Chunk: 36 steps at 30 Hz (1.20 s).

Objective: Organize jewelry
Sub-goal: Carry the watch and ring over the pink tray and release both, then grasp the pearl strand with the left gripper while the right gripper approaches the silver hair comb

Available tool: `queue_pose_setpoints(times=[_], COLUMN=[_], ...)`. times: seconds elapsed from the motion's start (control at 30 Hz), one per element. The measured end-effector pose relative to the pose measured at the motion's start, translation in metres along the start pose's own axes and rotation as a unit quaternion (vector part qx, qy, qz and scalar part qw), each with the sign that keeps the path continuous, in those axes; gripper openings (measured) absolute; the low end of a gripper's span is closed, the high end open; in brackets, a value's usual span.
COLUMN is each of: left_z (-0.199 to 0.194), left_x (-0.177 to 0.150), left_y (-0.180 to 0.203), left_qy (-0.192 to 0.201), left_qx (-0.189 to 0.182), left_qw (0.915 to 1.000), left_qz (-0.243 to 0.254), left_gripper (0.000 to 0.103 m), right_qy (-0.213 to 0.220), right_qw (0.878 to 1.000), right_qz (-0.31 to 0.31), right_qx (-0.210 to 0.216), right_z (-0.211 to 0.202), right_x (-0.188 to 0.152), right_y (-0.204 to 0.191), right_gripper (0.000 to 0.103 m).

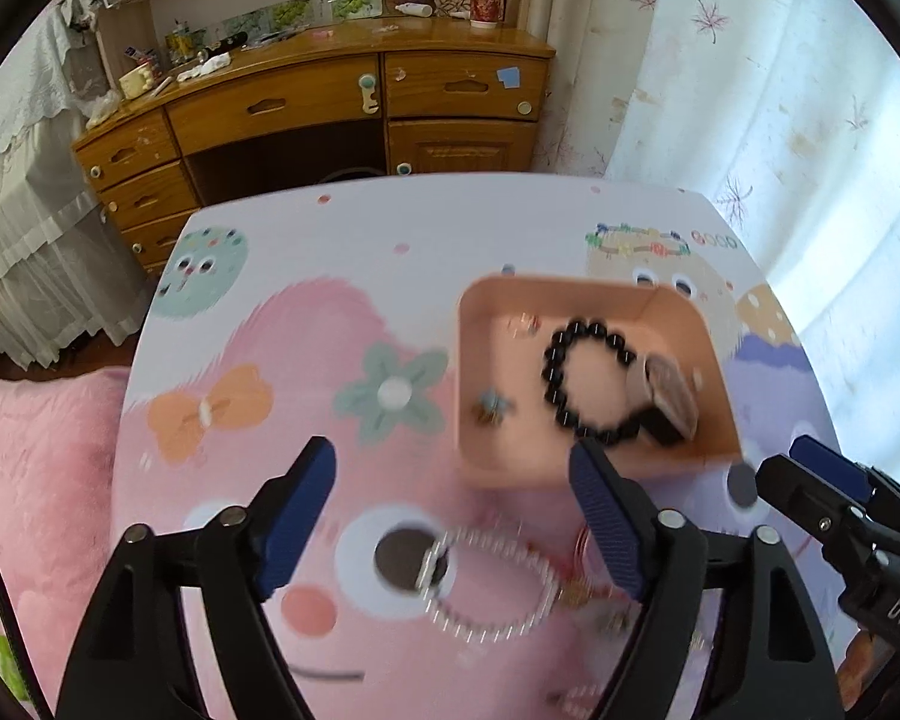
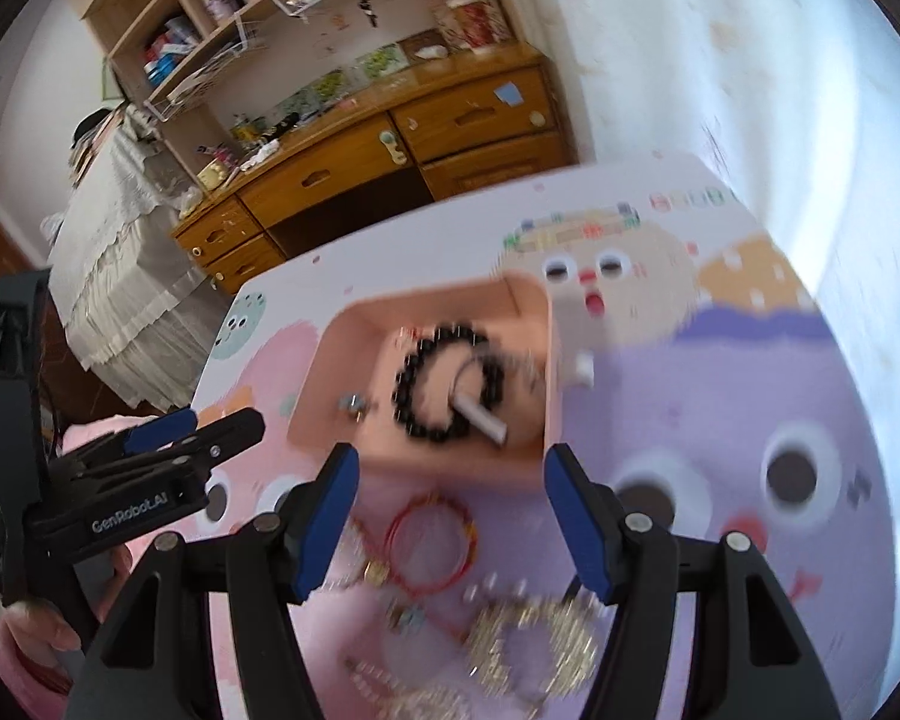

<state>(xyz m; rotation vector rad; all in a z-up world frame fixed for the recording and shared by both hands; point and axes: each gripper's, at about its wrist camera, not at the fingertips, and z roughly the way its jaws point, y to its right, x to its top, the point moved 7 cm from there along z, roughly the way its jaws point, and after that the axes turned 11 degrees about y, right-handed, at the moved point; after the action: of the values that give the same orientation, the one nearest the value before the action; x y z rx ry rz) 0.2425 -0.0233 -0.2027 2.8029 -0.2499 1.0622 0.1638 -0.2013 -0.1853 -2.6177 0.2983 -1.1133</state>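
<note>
A pink box (image 1: 594, 474) (image 2: 342, 354) sits on the cartoon-print table (image 1: 390, 228). It holds a black bead bracelet (image 1: 570, 360) (image 2: 414, 384), a brown watch-like piece (image 1: 669, 396) and a small charm (image 1: 491, 407). My left gripper (image 1: 453, 480) is open and empty above a silver bead bracelet (image 1: 498, 588). My right gripper (image 2: 450, 480) is open and empty over the box's near wall; below it lie a red bracelet (image 2: 432, 540) and a gold sparkly bracelet (image 2: 534, 642). The right gripper shows in the left wrist view (image 1: 810, 468).
A wooden desk (image 1: 330, 102) with clutter stands beyond the table. A pink cushion (image 1: 36, 480) lies at the left. A white curtain (image 1: 780, 90) hangs at the right. A lace-covered bed (image 1: 24, 192) is at the far left.
</note>
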Motion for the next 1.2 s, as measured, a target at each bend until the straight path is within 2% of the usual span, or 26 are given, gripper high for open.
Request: queue_pose_setpoints(times=[0.13,0.37,0.53,0.7,0.87,1.0,1.2], left_z=[-0.021,-0.046,-0.056,-0.061,-0.066,-0.065,-0.057], left_x=[-0.029,-0.079,-0.111,-0.135,-0.157,-0.173,-0.184], left_y=[-0.010,-0.008,0.006,0.019,0.039,0.055,0.071], left_qy=[-0.003,-0.026,-0.041,-0.062,-0.084,-0.102,-0.084], left_qx=[0.000,-0.028,-0.043,-0.047,-0.061,-0.066,-0.018], left_qw=[1.0000,0.9992,0.9979,0.9969,0.9943,0.9891,0.9880], left_qz=[0.005,0.011,0.024,0.008,-0.025,-0.082,-0.129], left_gripper=[0.087,0.090,0.093,0.093,0.093,0.093,0.093], right_qy=[-0.016,-0.054,-0.082,-0.113,-0.128,-0.135,-0.158], right_qw=[0.999,0.994,0.986,0.971,0.971,0.975,0.981], right_qz=[0.032,0.095,0.143,0.209,0.197,0.167,0.082], right_qx=[-0.009,-0.017,-0.021,-0.015,-0.044,-0.059,-0.071], right_z=[-0.012,-0.028,-0.034,-0.029,-0.026,-0.022,-0.008], right_x=[-0.027,-0.067,-0.088,-0.106,-0.114,-0.112,-0.106], right_y=[-0.001,0.004,0.017,0.034,0.045,0.052,0.059], right_gripper=[0.064,0.064,0.064,0.064,0.064,0.064,0.064])
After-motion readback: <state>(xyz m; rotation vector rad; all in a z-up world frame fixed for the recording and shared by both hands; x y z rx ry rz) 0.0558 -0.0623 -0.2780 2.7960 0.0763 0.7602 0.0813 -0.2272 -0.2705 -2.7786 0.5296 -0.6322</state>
